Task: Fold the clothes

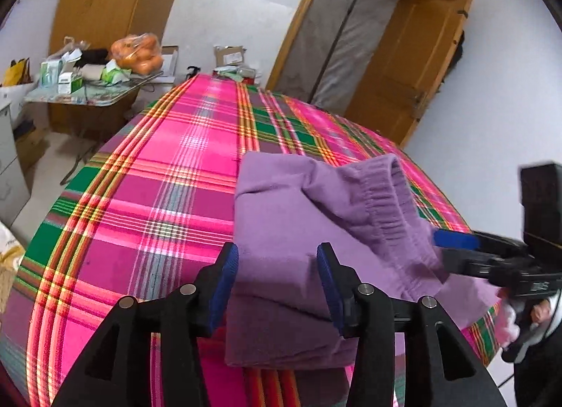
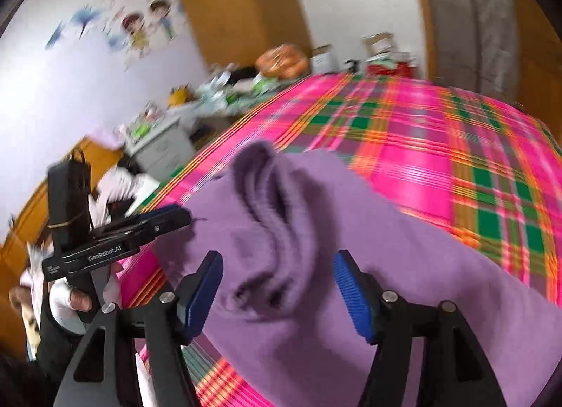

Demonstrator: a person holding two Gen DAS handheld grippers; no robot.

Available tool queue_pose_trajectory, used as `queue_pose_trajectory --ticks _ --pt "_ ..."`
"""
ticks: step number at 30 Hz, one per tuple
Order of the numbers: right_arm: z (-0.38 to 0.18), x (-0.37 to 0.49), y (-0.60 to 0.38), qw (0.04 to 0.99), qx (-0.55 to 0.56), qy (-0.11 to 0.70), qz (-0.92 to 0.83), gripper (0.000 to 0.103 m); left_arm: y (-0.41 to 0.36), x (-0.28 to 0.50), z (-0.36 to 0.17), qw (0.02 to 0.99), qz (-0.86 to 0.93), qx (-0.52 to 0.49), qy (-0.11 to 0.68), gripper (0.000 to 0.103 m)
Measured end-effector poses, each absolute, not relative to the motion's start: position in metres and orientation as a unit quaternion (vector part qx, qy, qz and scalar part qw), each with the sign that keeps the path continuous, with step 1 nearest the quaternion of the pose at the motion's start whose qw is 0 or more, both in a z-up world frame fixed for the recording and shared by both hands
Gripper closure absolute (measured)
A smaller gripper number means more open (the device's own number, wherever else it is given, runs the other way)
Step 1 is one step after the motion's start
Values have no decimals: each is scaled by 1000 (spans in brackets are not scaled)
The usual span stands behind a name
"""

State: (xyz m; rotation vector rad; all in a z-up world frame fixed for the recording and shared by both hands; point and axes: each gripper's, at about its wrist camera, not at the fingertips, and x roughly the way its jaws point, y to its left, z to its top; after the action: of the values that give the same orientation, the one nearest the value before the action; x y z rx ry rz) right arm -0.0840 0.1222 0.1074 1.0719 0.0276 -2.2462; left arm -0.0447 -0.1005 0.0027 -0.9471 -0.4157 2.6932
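Left gripper [image 1: 277, 289] gapes wide above the purple pants [image 1: 298, 231], holding nothing. Right gripper [image 2: 277, 296], lower centre, also spread wide. The pants lie partly folded on the plaid bedsheet [image 1: 158, 196], elastic waistband [image 1: 383, 203] bunched upward.

You're in a home bedroom: a plaid bedsheet [image 1: 168, 178] fills the middle, a wooden door [image 1: 414, 55] stands at one o'clock, a cluttered folding table [image 1: 87, 94] at ten, cartoon wall stickers [image 2: 140, 25] nearby.

Purple garment [image 1: 281, 217] lies partly folded, its ribbed waistband [image 1: 383, 203] raised.
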Motion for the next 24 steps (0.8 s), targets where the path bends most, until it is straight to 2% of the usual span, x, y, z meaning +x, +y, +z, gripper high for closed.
queue_pose_trajectory --ticks 8,9,10,11,12,16,19,21,24 --pt "89 -114 98 289 443 -1 -849 37 -105 -41 1 134 921 -333 -155 53" --pt "88 -115 97 290 446 -5 -846 45 -105 -42 1 133 920 -334 -154 53" --pt "87 -116 97 292 450 -8 -844 69 -105 -41 1 132 921 -334 -153 53" --pt "85 -117 96 293 454 -11 -841 80 -105 -40 1 130 921 -335 -152 53" --pt "86 -117 98 297 456 -26 -838 83 -105 -39 0 128 921 -336 -151 53" --pt "91 -108 124 332 450 -153 -815 84 -105 -36 -4 125 920 -342 -145 53" --pt "67 -109 148 312 475 -232 -790 84 -105 -34 -6 123 920 -346 -140 53" --pt "46 -112 159 284 499 -248 -780 82 -106 -33 -8 121 919 -349 -136 52" --pt "55 -107 161 289 477 -235 -796 71 -106 -30 -11 120 919 -352 -132 52"
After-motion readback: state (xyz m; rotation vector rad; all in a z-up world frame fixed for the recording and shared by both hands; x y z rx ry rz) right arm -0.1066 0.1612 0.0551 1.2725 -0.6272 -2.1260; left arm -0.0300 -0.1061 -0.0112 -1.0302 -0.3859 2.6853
